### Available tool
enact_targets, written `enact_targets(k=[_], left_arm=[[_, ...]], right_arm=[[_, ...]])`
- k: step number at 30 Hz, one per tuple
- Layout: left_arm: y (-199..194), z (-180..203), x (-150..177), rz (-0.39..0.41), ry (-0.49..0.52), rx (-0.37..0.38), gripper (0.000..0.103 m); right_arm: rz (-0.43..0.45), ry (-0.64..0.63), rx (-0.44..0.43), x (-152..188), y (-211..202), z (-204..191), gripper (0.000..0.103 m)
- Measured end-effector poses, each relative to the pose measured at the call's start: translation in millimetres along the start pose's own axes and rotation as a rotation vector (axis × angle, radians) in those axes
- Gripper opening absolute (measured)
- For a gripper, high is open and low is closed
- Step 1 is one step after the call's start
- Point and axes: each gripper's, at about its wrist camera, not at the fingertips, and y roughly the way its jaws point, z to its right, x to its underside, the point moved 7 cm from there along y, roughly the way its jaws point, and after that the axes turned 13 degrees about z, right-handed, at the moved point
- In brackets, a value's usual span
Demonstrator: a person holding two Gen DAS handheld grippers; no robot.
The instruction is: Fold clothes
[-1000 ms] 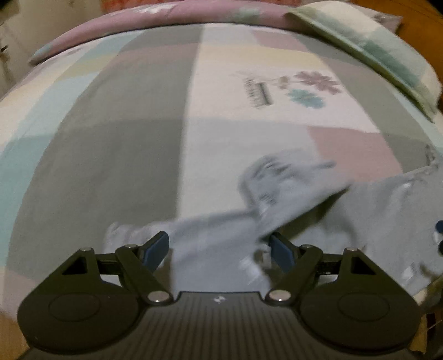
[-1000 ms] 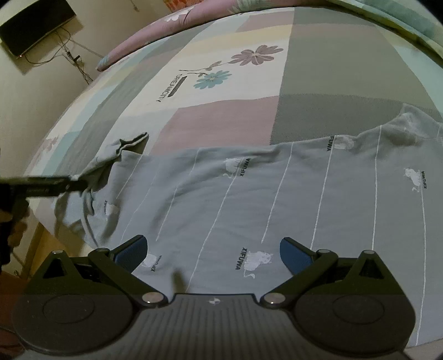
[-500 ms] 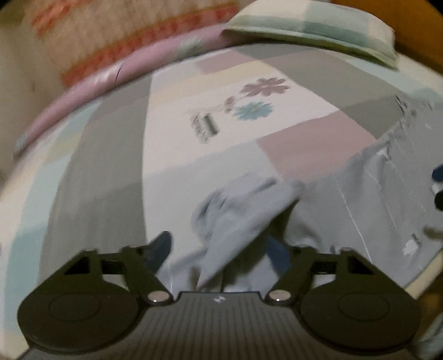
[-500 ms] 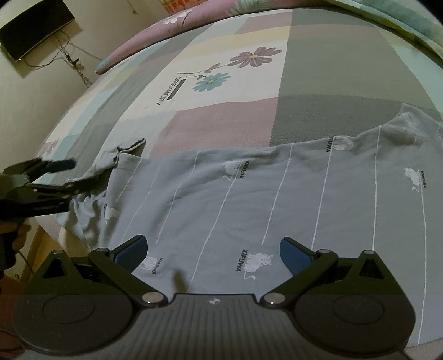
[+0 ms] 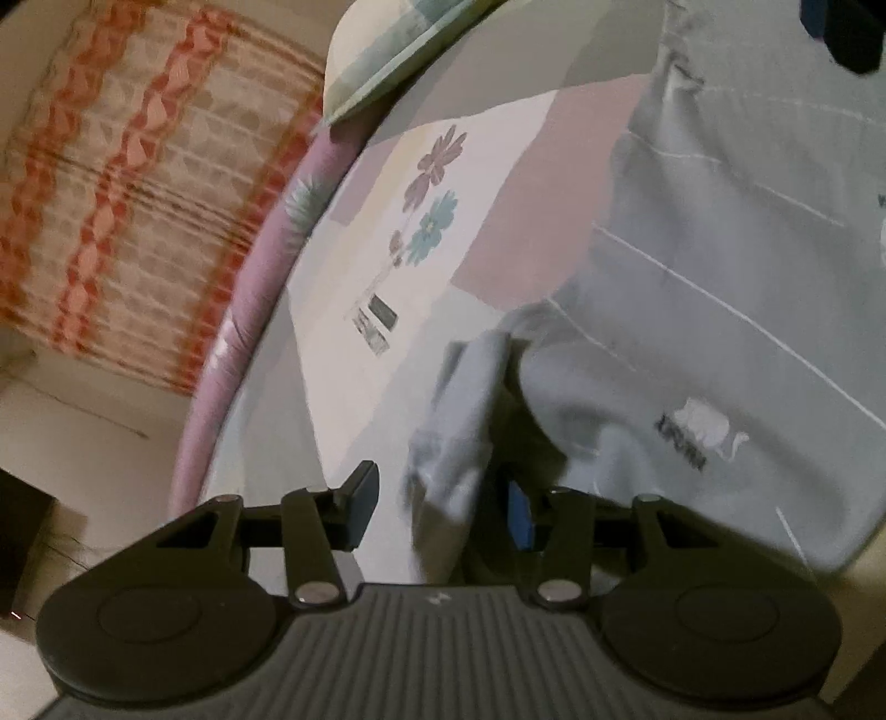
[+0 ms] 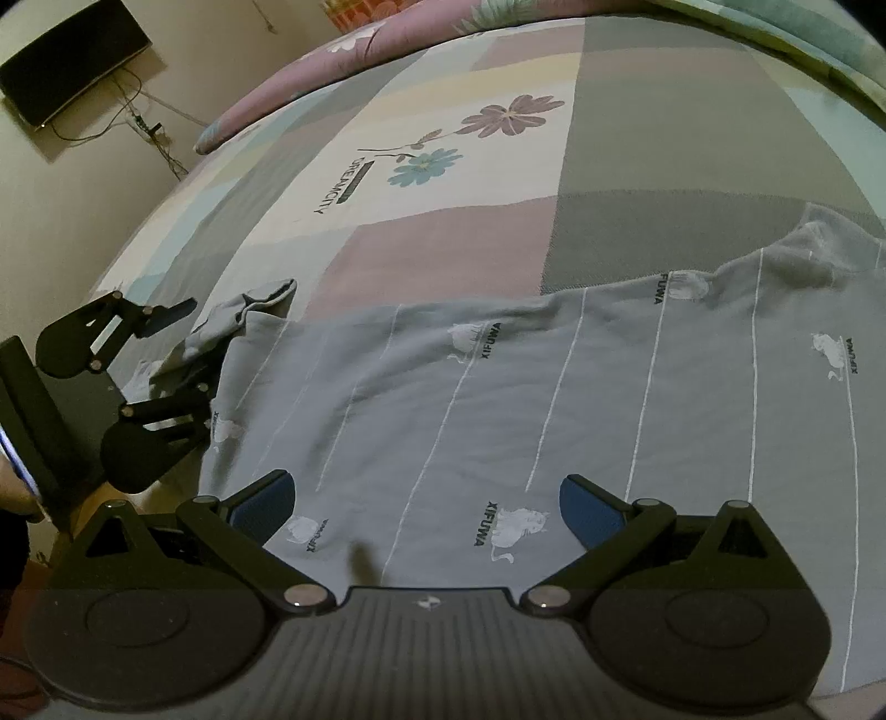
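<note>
A soft grey shirt with thin white stripes and little white animal prints (image 6: 554,399) lies spread out on a bed with a patchwork cover of pink, grey and cream squares (image 6: 443,243). The left hand-held gripper (image 5: 443,509) is closing, with the bunched grey sleeve (image 5: 465,410) between its jaws. The right hand-held gripper (image 6: 426,498) hangs spread wide over the shirt, holding nothing.

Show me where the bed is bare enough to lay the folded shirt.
Free: the bedspread beyond the shirt, from the flower print across to the grey patch below the pillow. Crowded: the near edge, under the shirt, and its bunched sleeve, where the left gripper is closing.
</note>
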Motion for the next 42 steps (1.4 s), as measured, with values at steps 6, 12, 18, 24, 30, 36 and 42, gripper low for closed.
enact_targets(k=[6,12,18,24,30,36,42], left_arm=[[20,13,-13,0.039,0.109,-0.056,0.033],[27,27,-11,0.033,0.084,-0.079,0.003],[23,16,-9,0.020,-0.011,-0.049,0.005],[4,-36,-2,-0.020,-0.437,0.094,0.005],[-30,-100,42,-0.039,-0.888,0.135,0.005],[-52,-141,99,-0.031,-1.306,0.120,0.005],[-49,-135,158,-0.029,-1.520,0.076,0.005]], right_arm=[[0.002,-0.001,-0.006,0,1,1,0.103],[0.001,-0.048,0.007,3,2,-3,0.103],[0.003,-0.071,0.010,5,3,-4,0.103],[0.001,-0.063,-0.001,0,-2,-5,0.103],[0.031,-0.086,-0.018,-8,-11,-13,0.103],[0.035,-0.118,-0.034,-9,-12,-20,0.103],[0.047,-0.217,-0.048,-12,-13,-33,0.103]])
